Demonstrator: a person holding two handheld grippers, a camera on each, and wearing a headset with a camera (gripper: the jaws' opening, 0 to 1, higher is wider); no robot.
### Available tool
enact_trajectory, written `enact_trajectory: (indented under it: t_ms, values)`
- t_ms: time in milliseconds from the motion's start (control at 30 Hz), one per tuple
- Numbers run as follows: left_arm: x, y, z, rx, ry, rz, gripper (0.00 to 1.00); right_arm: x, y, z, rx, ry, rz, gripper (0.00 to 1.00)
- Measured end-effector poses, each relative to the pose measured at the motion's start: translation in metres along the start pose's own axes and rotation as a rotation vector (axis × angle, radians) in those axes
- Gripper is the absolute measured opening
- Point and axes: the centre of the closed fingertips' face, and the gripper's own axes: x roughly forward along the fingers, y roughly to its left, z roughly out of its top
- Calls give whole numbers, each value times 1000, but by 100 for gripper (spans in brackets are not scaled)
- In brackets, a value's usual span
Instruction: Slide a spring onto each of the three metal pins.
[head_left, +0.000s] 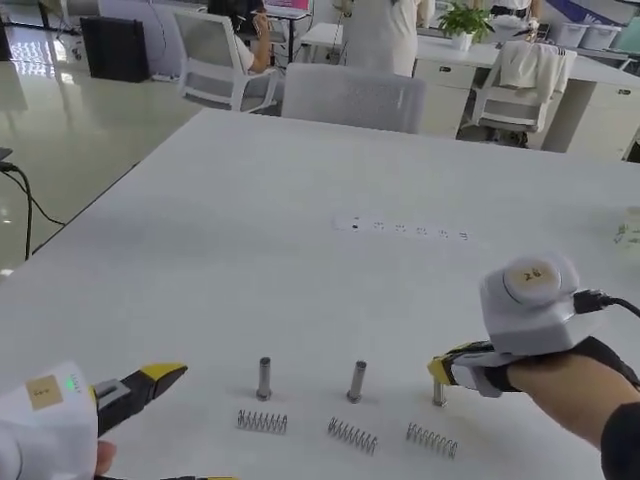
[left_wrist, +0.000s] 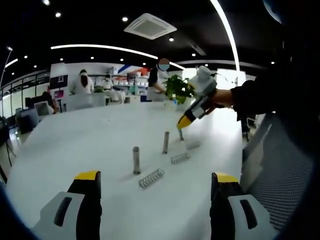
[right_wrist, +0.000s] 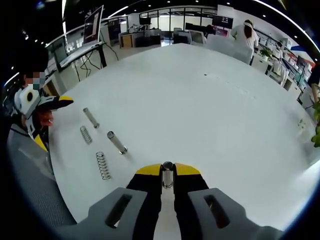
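Observation:
Three short metal pins stand upright in a row on the white table (head_left: 300, 200): left pin (head_left: 264, 378), middle pin (head_left: 356, 381), right pin (head_left: 439, 394). In front of each pin lies a spring: left spring (head_left: 262, 422), middle spring (head_left: 352, 436), right spring (head_left: 432, 440). My right gripper (head_left: 440, 372) is shut on the upper end of the right pin (right_wrist: 167, 167), which sits between its yellow-tipped jaws (right_wrist: 167, 176). At the near left my left gripper (head_left: 190, 425) stands open and holds nothing; in its own view (left_wrist: 156, 177) the pins and springs lie ahead.
A row of small sockets (head_left: 400, 229) is set into the table's middle. Office chairs (head_left: 350, 95) and desks stand beyond the far edge, with people there. The table's left edge (head_left: 90, 215) runs diagonally, with shiny floor beyond it.

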Motion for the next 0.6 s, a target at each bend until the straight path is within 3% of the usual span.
enact_trajectory:
  t_ms: [600]
  values:
    - [2, -6, 2, 9, 4, -16, 87, -8, 1, -8, 37, -22, 4, 5]
